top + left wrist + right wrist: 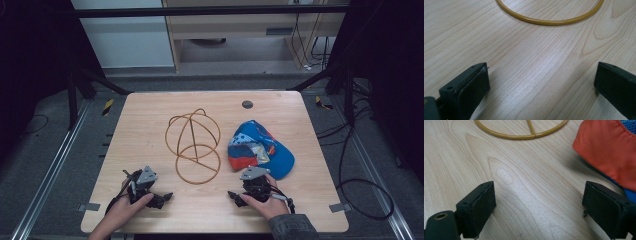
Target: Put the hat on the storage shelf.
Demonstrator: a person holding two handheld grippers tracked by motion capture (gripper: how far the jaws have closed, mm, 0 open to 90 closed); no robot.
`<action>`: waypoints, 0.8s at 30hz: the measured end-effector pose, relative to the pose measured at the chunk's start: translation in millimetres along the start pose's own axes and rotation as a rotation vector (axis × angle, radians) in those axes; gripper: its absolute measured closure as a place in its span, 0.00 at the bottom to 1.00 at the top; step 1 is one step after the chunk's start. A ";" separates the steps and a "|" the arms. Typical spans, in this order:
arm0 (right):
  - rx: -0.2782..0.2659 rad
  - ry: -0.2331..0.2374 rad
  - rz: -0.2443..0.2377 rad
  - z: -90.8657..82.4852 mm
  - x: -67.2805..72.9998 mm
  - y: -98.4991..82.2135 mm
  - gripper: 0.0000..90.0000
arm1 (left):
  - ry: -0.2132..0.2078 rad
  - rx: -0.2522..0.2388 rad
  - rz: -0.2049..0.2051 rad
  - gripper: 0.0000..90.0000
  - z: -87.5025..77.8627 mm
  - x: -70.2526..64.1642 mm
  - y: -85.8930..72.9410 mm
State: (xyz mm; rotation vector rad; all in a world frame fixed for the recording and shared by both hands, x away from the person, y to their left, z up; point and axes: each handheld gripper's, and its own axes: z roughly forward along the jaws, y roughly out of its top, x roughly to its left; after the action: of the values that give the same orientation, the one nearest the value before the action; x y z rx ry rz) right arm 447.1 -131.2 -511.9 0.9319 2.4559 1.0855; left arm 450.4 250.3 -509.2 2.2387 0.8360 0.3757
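Nearby, cap (261, 148) beside wire stand (194, 145) (touching).

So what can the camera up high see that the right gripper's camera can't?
The high view takes in the whole wooden table, the wire stand's upright hoops, all of the blue and orange cap, both hands, and the left gripper and right gripper from above. The right gripper view gives a close look between its own open black jaws, with bare wood grain there. Both share the stand's flat gold ring, the cap's orange brim and the tabletop.
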 end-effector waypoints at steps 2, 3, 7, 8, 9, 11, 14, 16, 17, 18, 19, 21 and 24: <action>0.001 0.000 0.003 -0.2 0.1 0.0 0.13 | 0.000 0.000 0.000 0.00 0.0 -0.1 0.0; 0.002 -0.003 0.003 -0.2 0.2 0.0 0.13 | 0.001 0.000 -0.001 0.00 0.0 -0.2 0.0; -0.001 -0.010 0.006 -0.1 0.7 -0.1 0.13 | 0.002 0.000 -0.002 0.00 0.0 -0.3 0.0; -0.001 -0.011 0.008 -0.1 0.9 -0.2 0.13 | 0.002 0.000 -0.002 0.00 0.0 -0.4 0.0; -0.001 -0.010 0.008 -0.2 0.8 -0.2 0.13 | 0.003 0.000 -0.003 0.00 0.0 -0.4 0.1; 0.002 -0.014 0.011 -0.5 0.8 -0.1 0.13 | 0.003 0.000 -0.003 0.00 0.0 -0.4 0.1; 0.011 -0.022 0.019 -2.0 0.2 0.2 0.14 | 0.003 0.000 -0.003 0.00 0.0 -0.4 0.1; 0.023 -0.029 0.022 -3.5 -0.4 0.6 0.14 | 0.003 0.000 -0.003 0.00 0.0 -0.4 0.1; 0.023 -0.025 0.044 -7.9 -2.4 1.0 0.14 | 0.003 0.000 -0.003 0.00 0.0 -0.5 0.0; 0.028 -0.025 0.050 -10.0 -4.1 1.4 0.14 | 0.004 0.000 -0.003 0.00 0.0 -0.5 0.0; 0.031 -0.031 0.053 -12.4 -6.0 1.7 0.15 | 0.004 0.000 -0.004 0.00 -0.1 -0.7 -0.1; 0.034 -0.039 0.048 -17.7 -10.4 3.1 0.15 | 0.004 -0.002 -0.006 0.00 0.0 -1.0 -0.2; 0.037 -0.042 0.040 -23.1 -14.4 5.0 0.16 | 0.004 -0.007 -0.012 0.00 0.3 -1.4 -0.3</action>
State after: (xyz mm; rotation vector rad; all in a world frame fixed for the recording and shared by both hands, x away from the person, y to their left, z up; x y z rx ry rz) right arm 448.5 -150.9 -492.5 1.0087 2.4411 1.0260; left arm 449.4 249.3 -509.6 2.2261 0.8483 0.3765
